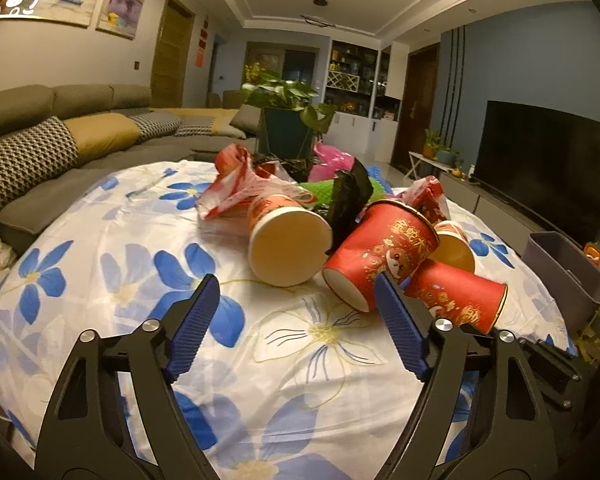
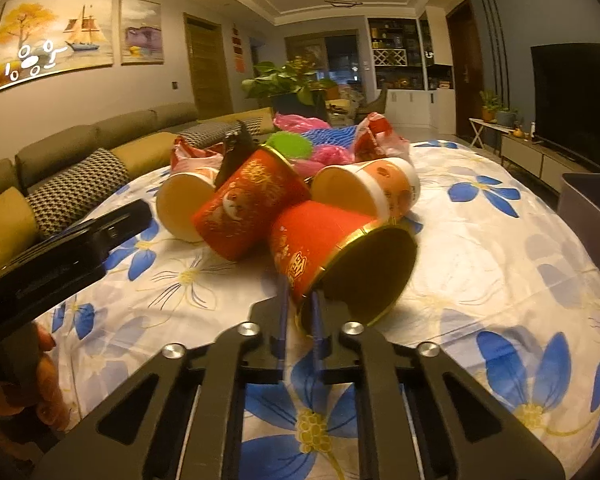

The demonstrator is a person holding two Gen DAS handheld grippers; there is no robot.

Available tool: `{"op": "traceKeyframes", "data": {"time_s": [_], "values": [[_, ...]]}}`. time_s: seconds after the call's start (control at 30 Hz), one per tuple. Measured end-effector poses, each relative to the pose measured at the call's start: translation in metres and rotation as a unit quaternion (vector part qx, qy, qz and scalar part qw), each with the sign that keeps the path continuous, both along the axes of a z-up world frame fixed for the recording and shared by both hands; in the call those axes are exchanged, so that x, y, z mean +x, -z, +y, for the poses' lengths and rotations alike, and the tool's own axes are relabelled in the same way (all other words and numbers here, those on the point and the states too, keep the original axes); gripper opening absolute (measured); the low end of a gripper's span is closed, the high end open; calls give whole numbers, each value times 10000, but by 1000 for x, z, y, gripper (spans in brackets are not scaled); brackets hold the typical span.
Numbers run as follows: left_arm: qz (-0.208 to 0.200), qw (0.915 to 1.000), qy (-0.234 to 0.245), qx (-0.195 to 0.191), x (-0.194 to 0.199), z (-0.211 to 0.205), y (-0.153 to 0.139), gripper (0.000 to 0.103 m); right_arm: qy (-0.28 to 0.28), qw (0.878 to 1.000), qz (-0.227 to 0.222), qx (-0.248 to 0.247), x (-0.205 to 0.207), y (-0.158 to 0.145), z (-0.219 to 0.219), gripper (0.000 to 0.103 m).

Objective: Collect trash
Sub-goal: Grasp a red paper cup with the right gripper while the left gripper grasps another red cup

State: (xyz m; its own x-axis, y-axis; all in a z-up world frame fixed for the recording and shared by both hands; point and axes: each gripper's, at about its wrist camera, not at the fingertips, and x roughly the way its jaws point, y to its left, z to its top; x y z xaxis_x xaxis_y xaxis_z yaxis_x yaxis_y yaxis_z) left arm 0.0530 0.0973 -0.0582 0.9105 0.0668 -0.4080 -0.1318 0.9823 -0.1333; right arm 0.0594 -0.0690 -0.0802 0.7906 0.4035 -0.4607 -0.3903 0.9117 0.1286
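Note:
A heap of trash lies on the flowered tablecloth (image 1: 100, 280). In it are red paper cups, pale cups lying on their sides, crumpled red-and-white bags (image 1: 240, 184), a black wrapper (image 1: 348, 196) and a pink bag (image 1: 332, 160). My left gripper (image 1: 296, 284) is open just short of a pale cup (image 1: 288, 244) and a red cup (image 1: 380, 256), holding nothing. My right gripper (image 2: 298, 296) is shut on the gold rim of the nearest red cup (image 2: 320, 244), which lies tilted with its mouth towards the camera. The same cup (image 1: 460, 292) shows in the left wrist view.
A grey bin (image 1: 560, 268) stands off the table's right edge, also visible as the bin (image 2: 588, 200). A potted plant (image 1: 288, 120) stands behind the heap. A sofa (image 1: 40, 152) runs along the left and a TV (image 1: 540, 160) on the right. A hand (image 2: 48, 380) holds the left gripper.

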Motion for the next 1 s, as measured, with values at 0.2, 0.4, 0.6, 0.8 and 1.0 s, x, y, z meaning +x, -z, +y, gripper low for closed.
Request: {"op": "traceKeyframes", "data": {"time_s": [0.2, 0.4, 0.6, 0.8, 1.0], "values": [[21, 9996, 275, 16, 14, -16, 0, 75, 75, 9996, -267, -86, -9, -6, -9, 4], [157, 9983, 558, -36, 41, -28, 5, 75, 258, 9985, -467, -96, -19, -15, -29, 4], [277, 9963, 815, -66, 57, -40, 8, 76, 367, 9976, -578, -38, -24, -21, -43, 4], [373, 9914, 1242, -195, 65, -48, 11, 78, 391, 9972, -630, 23, -29, -23, -55, 4], [454, 9865, 1501, -462, 71, -49, 13, 78, 468, 9962, -728, -2, -35, -25, -64, 4]]}}
